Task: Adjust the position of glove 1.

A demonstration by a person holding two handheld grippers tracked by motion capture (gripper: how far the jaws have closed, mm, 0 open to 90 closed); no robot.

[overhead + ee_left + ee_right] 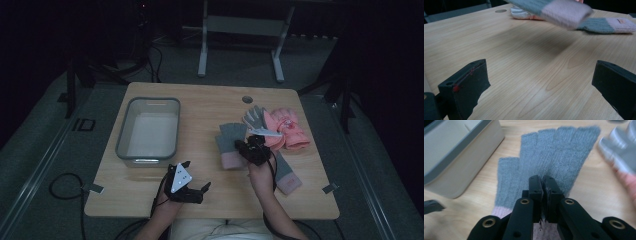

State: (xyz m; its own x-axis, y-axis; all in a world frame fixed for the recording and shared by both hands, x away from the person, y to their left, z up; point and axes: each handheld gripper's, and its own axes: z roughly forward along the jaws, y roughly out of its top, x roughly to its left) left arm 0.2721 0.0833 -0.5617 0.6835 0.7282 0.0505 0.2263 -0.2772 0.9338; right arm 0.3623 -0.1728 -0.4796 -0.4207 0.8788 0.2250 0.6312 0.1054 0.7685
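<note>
Already lifted at the frame's centre, the grey glove (231,142) hangs from the right gripper (254,148), whose jaws pinch only its edge, so it may slip before the bin (148,131), while the left gripper (192,186) gapes empty.

The pale wooden tabletop (210,107) carries a grey-rimmed tub (148,131) on its left half. To the right lie 2 grey gloves with pink cuffs (230,145), (285,175), a pale grey glove (255,118) and a pink pair (287,129).
</note>
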